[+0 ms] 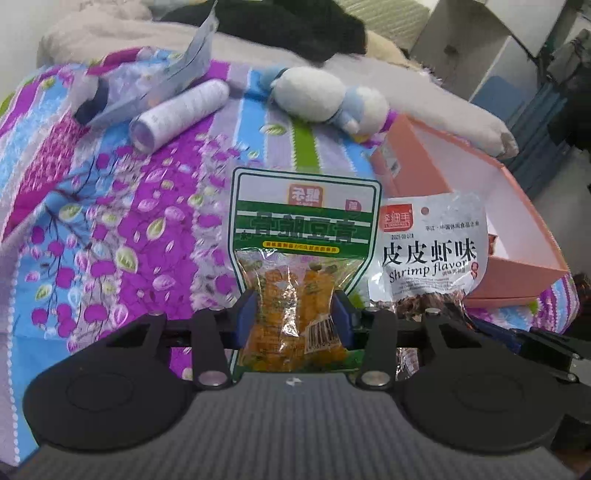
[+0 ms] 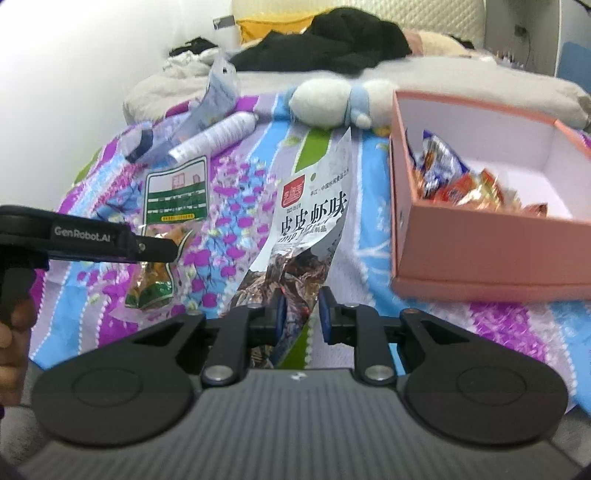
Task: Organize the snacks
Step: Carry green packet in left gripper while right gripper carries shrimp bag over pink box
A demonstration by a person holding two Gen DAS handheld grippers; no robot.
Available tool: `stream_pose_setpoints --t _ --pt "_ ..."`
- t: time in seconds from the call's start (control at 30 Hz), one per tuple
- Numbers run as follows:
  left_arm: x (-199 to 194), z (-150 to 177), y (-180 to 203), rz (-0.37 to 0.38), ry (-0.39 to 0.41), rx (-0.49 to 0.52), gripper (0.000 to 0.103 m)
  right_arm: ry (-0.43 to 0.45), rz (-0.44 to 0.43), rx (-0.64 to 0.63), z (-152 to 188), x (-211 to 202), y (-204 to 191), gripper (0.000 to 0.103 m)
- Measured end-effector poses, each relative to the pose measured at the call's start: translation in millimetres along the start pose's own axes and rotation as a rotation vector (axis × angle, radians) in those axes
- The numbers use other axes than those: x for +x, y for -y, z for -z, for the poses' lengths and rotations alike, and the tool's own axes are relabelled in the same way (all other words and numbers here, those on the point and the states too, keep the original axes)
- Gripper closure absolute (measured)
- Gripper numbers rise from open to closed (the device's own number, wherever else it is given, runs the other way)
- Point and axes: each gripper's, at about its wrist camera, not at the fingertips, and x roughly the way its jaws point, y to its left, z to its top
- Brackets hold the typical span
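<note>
two packets up, box to my right

my left hand-held gripper (image 1: pixel 293 314) pinches the green packet (image 1: pixel 303 236); my right hand-held gripper (image 2: pixel 301 314) clamps the shrimp packet (image 2: pixel 306 225), long axis pointing away. the pink box (image 2: pixel 480 251) sits right of both, nearer my right hand.

A bed covered by a floral quilt (image 1: pixel 110 221) in purple, blue and green stripes. Behind it lie a beige blanket (image 2: pixel 443 74) and dark clothes (image 2: pixel 332 40). White wall (image 2: pixel 92 55) at left; white furniture (image 1: pixel 480 33) at right.
</note>
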Motion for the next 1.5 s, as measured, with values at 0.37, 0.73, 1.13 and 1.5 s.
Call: stream_pose_setpoints --t 0.37,0.73,1.13,1.5 --pt "-27 -36 58 0.091 0.075 0.059 0.053 0.106 0.067 0.013 -29 -54 22 0.081" --pt "-19 -69 132 0.210 0.095 0.144 0.053 0.160 0.180 0.100 -42 -85 71 0.081" --pt "33 -118 203 0.256 0.070 0.193 0.053 0.193 0.226 0.193 -72 -70 138 0.081" --pt "105 -158 257 0.237 0.032 0.219 0.053 0.183 0.243 0.253 -96 -31 202 0.081"
